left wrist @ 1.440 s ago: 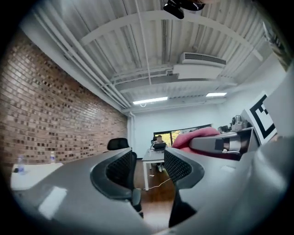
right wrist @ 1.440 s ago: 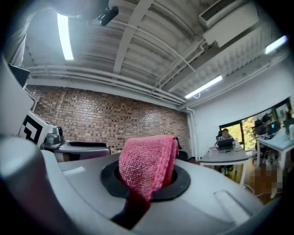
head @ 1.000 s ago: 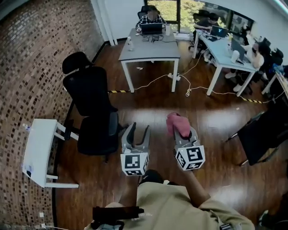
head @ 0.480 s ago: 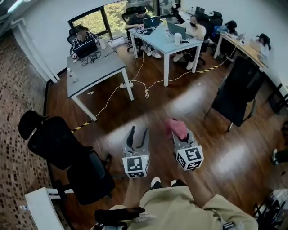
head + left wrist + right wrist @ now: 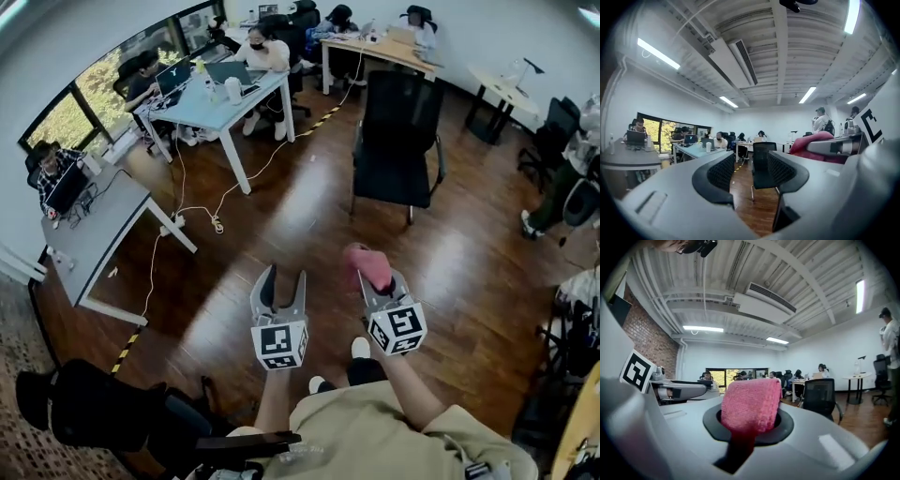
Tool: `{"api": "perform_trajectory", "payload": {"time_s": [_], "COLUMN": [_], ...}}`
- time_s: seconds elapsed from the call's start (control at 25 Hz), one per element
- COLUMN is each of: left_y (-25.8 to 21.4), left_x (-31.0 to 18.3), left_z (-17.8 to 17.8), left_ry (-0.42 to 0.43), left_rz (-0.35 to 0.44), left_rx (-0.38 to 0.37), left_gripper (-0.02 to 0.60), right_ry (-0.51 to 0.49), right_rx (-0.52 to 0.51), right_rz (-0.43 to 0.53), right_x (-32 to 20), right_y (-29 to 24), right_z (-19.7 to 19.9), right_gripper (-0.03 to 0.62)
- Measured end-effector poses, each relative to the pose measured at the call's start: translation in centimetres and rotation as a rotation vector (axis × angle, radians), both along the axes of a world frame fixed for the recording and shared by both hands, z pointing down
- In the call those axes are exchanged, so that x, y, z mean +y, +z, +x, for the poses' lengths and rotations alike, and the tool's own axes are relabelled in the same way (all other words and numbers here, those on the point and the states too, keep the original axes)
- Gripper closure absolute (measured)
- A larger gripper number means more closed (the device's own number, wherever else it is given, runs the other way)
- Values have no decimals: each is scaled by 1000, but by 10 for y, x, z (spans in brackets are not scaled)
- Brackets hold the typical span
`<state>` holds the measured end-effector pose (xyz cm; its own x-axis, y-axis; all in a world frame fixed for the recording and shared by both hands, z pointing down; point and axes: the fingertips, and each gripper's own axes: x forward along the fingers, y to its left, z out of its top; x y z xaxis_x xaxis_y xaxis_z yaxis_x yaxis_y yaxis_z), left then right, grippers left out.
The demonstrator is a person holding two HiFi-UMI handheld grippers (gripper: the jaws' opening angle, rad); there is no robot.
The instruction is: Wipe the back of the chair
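A black mesh-backed office chair stands alone on the wooden floor ahead of me, its back towards me; it also shows as the chair and the chair. My right gripper is shut on a folded pink cloth, which fills the middle of the right gripper view as the pink cloth. My left gripper is open and holds nothing, its jaws apart around the distant chair in the left gripper view. Both grippers are held in the air, well short of the chair.
A second black chair is at the near left. Desks with seated people line the far left and back, with cables trailing on the floor. A grey desk stands at left. More chairs and a person stand at right.
The head view has swung right: the first black chair slid to the bottom left and another black chair came into view ahead. Both grippers keep their pose; the cloth stays gripped.
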<state>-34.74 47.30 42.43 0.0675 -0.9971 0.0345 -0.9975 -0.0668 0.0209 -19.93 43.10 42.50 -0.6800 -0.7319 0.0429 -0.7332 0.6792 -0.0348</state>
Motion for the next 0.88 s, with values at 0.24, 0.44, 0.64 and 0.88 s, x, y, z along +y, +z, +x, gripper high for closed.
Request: {"api": "perform_trajectory", "payload": {"time_s": [0.24,0.44,0.64,0.88], "left_y": [-14,-36,-13,5], "left_x": [-110,-191,-240,-305], "left_z": [87,142,182,235], "left_ry": [163,228,210,227], "left_rz": [30,69,1,-54], "left_rx": [15,-16,-40,-59], "left_gripper": [380,382,390,390], "right_ry": [157,153,182,166], "right_rx": [-34,-76,-163,-169], "right_rz": [-2,74,-15,-80], "right_x": [-96,-180,-235,-287], "right_y": [-7,-40,-20,8], "right_z": [89,141,206,248], "right_gripper": [557,557,557,557]}}
